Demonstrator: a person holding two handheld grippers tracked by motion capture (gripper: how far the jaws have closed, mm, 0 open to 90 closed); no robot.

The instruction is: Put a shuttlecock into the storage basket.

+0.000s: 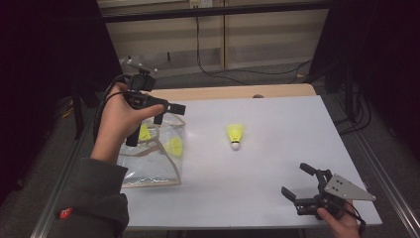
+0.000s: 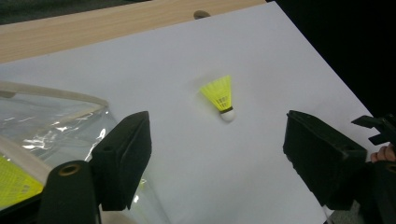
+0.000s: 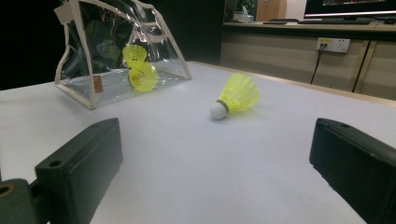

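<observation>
So the left gripper point(image 1: 167, 113) hangs above the open top of the clear bag point(image 1: 168, 168), jaws spread wide with nothing between them. From the high view you can see two yellow shuttlecocks point(image 1: 174, 145) sitting inside the bag right below it. The loose shuttlecock point(image 1: 236, 135) lies on its side on the white table point(image 1: 277, 148), off to that claw's right and well apart. The left gripper view frames it point(image 2: 220, 95) between the two jaws, farther off. The right gripper point(image 1: 303, 186) rests low near the table's near edge, jaws wide and holding nothing; its own view shows the shuttlecock's white cork end point(image 3: 217, 110) pointing toward it, ahead between the jaws, and the bag point(image 3: 107, 79) beyond on the left.
</observation>
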